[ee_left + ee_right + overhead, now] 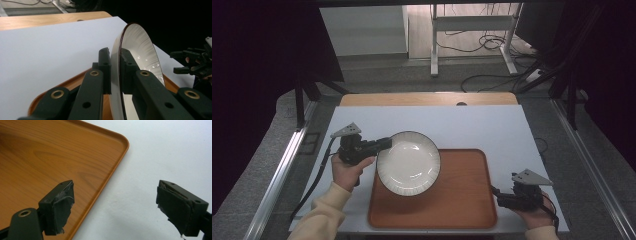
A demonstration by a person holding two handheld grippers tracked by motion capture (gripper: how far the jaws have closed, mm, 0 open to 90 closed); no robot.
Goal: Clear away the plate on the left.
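Left of centre, left gripper (382, 144): 2 jaws pinching the plate's left rim.
Plate (408, 163): round, glossy white, dark ribbed edge, tilted over the tray's upper-left part.
Tray (462, 200): wood-grain, rounded corners, on white table (492, 125).
Lower right, right gripper (498, 196): jaws spread, empty, by the tray's right edge, farther from the plate.

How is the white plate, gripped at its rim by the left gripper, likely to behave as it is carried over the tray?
The plate looks glazed and glossy, so probably slippery. The left gripper pinches only its rim, so it may pivot or sag. It seems rigid ceramic, likely to chip if dropped.
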